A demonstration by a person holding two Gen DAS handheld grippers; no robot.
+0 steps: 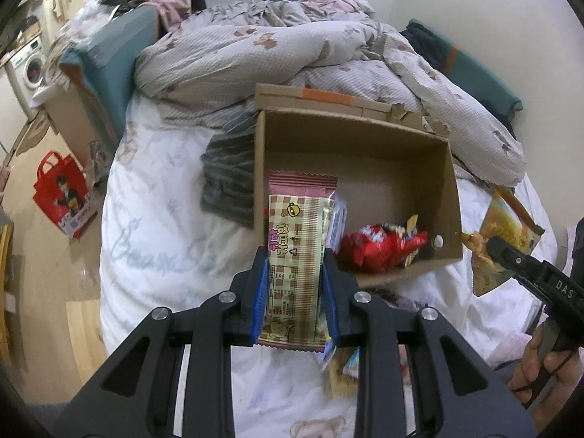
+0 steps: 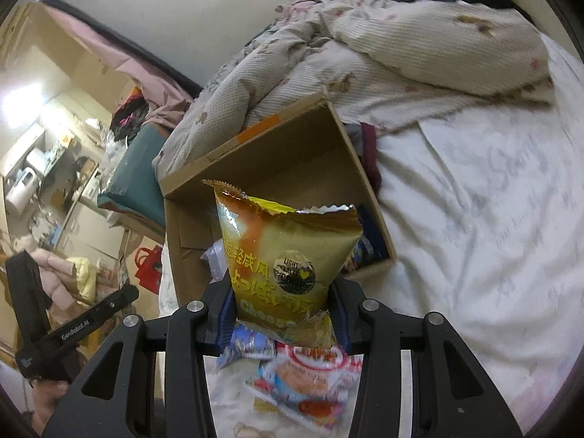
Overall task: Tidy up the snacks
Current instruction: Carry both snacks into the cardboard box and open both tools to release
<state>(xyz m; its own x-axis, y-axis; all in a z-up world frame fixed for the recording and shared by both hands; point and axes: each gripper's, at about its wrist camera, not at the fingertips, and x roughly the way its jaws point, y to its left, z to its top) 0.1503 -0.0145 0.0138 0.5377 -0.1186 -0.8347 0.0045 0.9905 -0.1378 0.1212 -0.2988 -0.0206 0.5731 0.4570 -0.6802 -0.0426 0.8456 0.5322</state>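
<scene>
My left gripper (image 1: 295,273) is shut on a pink-and-cream checked snack packet (image 1: 297,255), held upright over the near left corner of an open cardboard box (image 1: 365,131) on the bed. A red snack bag (image 1: 379,250) lies inside the box. My right gripper (image 2: 283,303) is shut on a gold cheese chip bag (image 2: 288,255), held just before the box (image 2: 277,153). In the left wrist view the chip bag (image 1: 507,241) hangs right of the box.
The box sits on a white sheet (image 1: 164,219) beside a rumpled quilt (image 1: 292,47). Loose snack packets (image 2: 310,376) lie on the sheet under the right gripper. A red bag (image 1: 62,193) sits on the floor at left.
</scene>
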